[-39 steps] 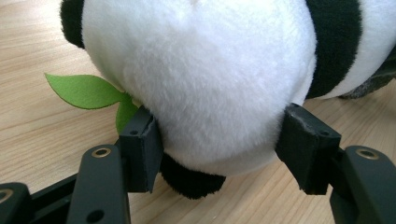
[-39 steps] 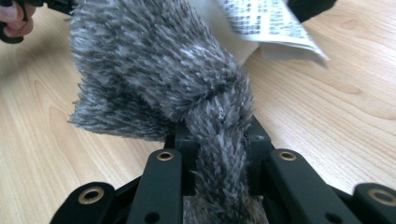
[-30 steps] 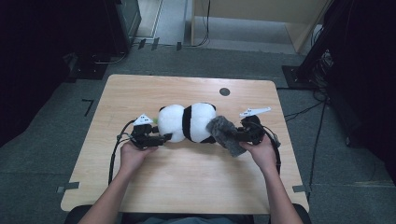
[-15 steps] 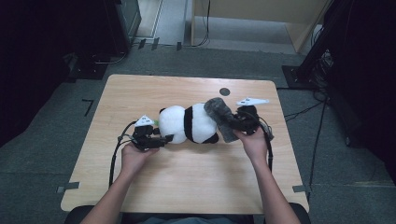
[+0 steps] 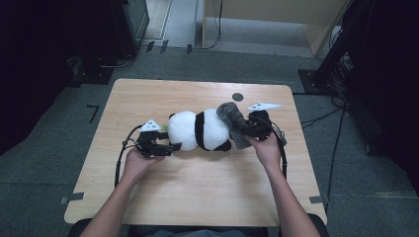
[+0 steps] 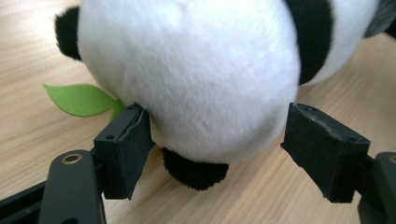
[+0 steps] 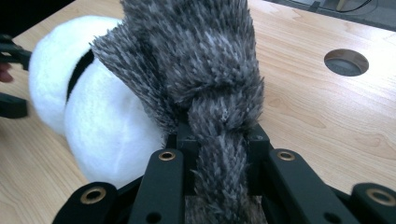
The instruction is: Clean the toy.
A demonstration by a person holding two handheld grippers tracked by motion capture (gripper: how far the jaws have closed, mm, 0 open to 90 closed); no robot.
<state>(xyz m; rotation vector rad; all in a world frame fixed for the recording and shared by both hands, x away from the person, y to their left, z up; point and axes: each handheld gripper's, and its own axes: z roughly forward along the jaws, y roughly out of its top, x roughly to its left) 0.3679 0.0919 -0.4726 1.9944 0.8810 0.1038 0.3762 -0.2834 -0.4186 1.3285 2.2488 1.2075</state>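
A black-and-white plush panda [image 5: 200, 129] lies on its side in the middle of the wooden table [image 5: 197, 197]. My left gripper [image 5: 170, 146] is at its head end. In the left gripper view the jaws straddle the white head [image 6: 196, 70]. One pad [image 6: 126, 149] touches the plush and the other pad [image 6: 322, 154] stands apart; the jaws have just been opening. A green felt leaf [image 6: 81, 99] sticks out beside the head. My right gripper [image 5: 247, 129] is shut on a grey furry cloth [image 7: 196, 60], which is draped against the panda's rear [image 7: 93, 112].
A round hole [image 5: 237, 97] is cut in the table behind the panda, to the right of centre. Cables trail from both grippers. Dark cabinets and stands ring the table on the grey floor.
The right gripper has carried the grey furry cloth leftward and slightly away, from beside the panda onto its rear end. The left jaws have spread wider around the head.
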